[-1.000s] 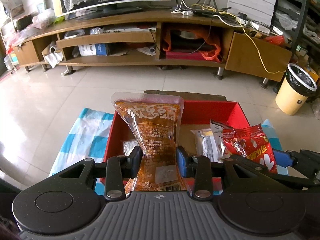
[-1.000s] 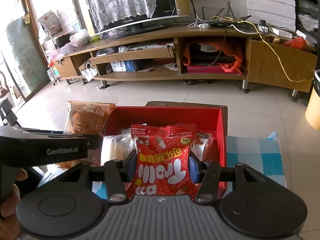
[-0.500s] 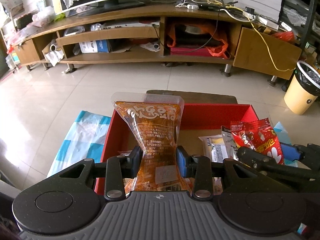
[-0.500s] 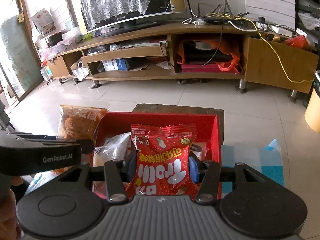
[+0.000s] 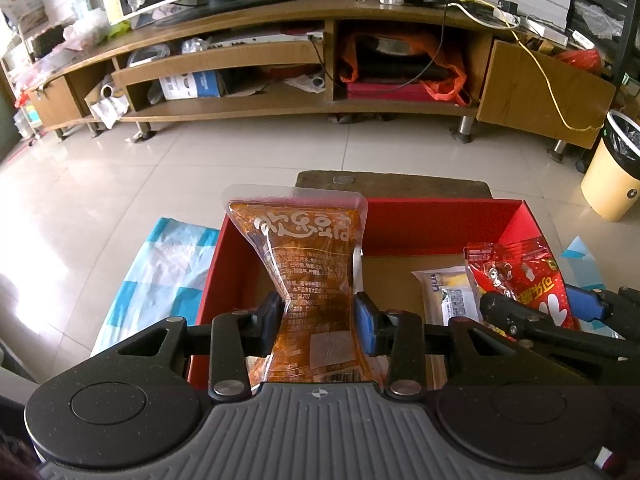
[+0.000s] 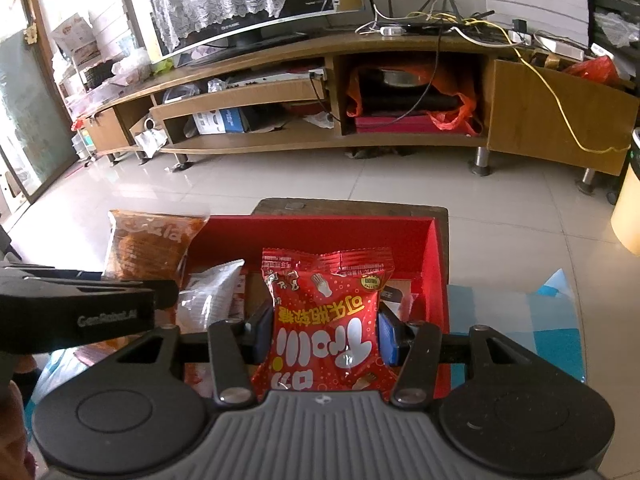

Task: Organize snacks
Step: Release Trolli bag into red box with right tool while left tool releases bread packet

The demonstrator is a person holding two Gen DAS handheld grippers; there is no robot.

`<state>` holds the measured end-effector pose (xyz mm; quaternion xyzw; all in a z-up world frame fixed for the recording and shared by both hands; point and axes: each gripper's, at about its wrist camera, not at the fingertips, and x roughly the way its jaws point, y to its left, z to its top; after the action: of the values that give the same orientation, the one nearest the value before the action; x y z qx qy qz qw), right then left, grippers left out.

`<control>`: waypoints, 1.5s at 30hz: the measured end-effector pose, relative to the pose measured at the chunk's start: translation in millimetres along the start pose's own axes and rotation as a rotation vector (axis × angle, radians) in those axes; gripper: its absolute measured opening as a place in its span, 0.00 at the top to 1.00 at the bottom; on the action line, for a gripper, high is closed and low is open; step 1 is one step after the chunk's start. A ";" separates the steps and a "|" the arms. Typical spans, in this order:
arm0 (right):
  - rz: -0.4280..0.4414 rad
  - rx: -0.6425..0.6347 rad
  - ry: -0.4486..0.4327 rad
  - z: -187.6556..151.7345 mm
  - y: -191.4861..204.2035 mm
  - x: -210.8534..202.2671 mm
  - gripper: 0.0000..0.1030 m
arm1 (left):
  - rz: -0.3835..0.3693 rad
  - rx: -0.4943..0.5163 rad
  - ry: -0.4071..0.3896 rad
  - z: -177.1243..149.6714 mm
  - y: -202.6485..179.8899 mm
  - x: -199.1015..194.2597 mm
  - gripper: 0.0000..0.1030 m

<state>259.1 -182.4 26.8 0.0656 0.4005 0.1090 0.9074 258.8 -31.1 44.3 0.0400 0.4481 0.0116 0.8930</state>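
My left gripper point(image 5: 318, 312) holds an orange snack packet point(image 5: 312, 248) upright by its pinched waist, above the left part of an open red box point(image 5: 440, 220). Its jaws are starting to open, and the pads still touch the packet. My right gripper point(image 6: 326, 332) is shut on a red snack packet point(image 6: 326, 308), hanging over the right half of the red box point(image 6: 320, 232). Inside lie a pale wrapped snack point(image 5: 448, 292) and a white packet point(image 6: 212, 296). The orange packet point(image 6: 148, 244) and the red packet point(image 5: 520, 280) each show in the other wrist view.
The box rests on a low brown stool point(image 5: 392, 184) over a blue-and-white checked cloth point(image 5: 160, 272) on a tiled floor. A long wooden TV stand point(image 5: 280, 60) runs along the back. A yellow bin point(image 5: 612, 168) stands at the right. A person's hand point(image 6: 12, 400) shows at lower left.
Both grippers have moved forward and down over the red box with their packets. The orange packet's pinched waist looks slightly wider between the left pads.
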 end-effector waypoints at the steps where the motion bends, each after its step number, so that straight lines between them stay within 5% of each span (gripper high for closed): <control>1: 0.000 0.001 0.002 -0.5 0.1 0.9 0.54 | -0.001 0.000 0.000 0.6 0.3 0.6 0.53; 27: 0.012 -0.001 -0.042 5.0 0.7 -4.7 0.49 | 0.050 0.016 -0.047 3.7 -2.5 -4.4 0.18; 45: 0.006 0.027 -0.079 7.6 -2.6 -35.4 0.49 | 0.008 -0.010 -0.069 -3.3 -1.4 -31.5 0.15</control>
<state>241.8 -194.0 56.5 0.0831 0.3657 0.1035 0.9212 237.3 -34.1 67.4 0.0375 0.4169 0.0161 0.9080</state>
